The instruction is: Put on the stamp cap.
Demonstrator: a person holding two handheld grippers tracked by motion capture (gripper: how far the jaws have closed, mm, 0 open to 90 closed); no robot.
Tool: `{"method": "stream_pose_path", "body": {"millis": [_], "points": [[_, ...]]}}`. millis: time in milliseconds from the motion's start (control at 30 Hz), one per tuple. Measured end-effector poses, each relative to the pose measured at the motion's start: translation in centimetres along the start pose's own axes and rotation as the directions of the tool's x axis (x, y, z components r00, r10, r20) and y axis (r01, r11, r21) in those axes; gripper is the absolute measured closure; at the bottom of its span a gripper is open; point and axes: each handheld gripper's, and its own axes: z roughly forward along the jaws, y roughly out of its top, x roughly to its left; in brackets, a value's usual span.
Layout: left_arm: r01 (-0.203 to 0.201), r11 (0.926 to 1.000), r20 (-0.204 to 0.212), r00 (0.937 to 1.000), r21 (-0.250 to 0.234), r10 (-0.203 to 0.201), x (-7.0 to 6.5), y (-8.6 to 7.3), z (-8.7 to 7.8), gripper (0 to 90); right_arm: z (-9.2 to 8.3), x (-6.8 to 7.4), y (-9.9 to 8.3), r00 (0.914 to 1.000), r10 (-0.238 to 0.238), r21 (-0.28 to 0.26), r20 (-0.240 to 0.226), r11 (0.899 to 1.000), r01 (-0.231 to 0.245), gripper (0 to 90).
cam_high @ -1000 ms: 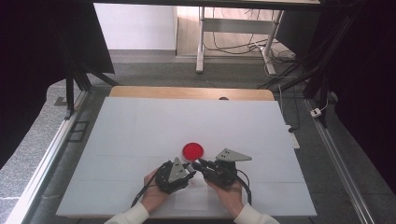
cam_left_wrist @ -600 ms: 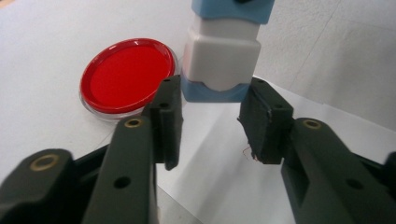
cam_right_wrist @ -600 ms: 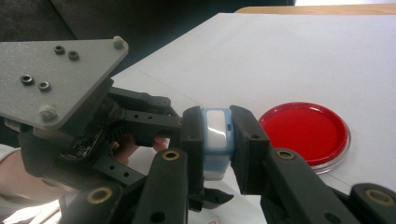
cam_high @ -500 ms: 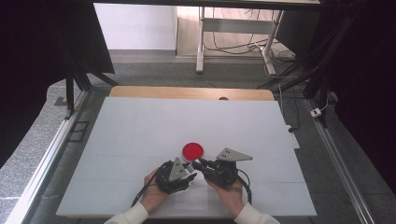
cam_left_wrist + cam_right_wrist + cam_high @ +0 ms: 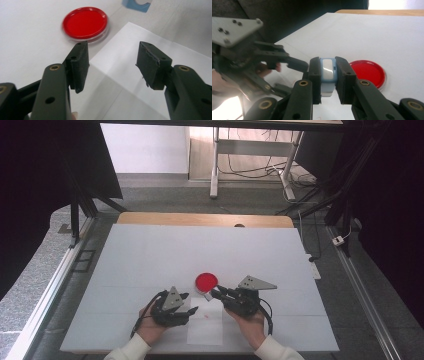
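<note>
Between my two hands on the tabletop (image 5: 125, 270) lies the paper sheet (image 5: 206, 327). Right gripper (image 5: 328, 75) is clamped on the small blue stamp block (image 5: 327, 71), just beside the red ink pad (image 5: 206, 281). Left gripper (image 5: 112, 66) jaws have just been opening, nothing between them. Right hand is nearer the pad.

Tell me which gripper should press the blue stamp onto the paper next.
Right. The right gripper already clamps the light blue rectangular stamp above the white paper sheet. The left gripper holds nothing: its jaws have just been opening, with nothing between them.
</note>
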Motion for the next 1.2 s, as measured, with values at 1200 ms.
{"method": "stream_pose_path", "body": {"millis": [1200], "points": [[0.136,0.9899,-0.103,0.9849,-0.039,-0.139,3.6,-5.2,-7.1,38.6,-1.6,-2.5,1.0,0.9909,-0.095,-0.003,0.096,0.995,0.095,75.1]]}}
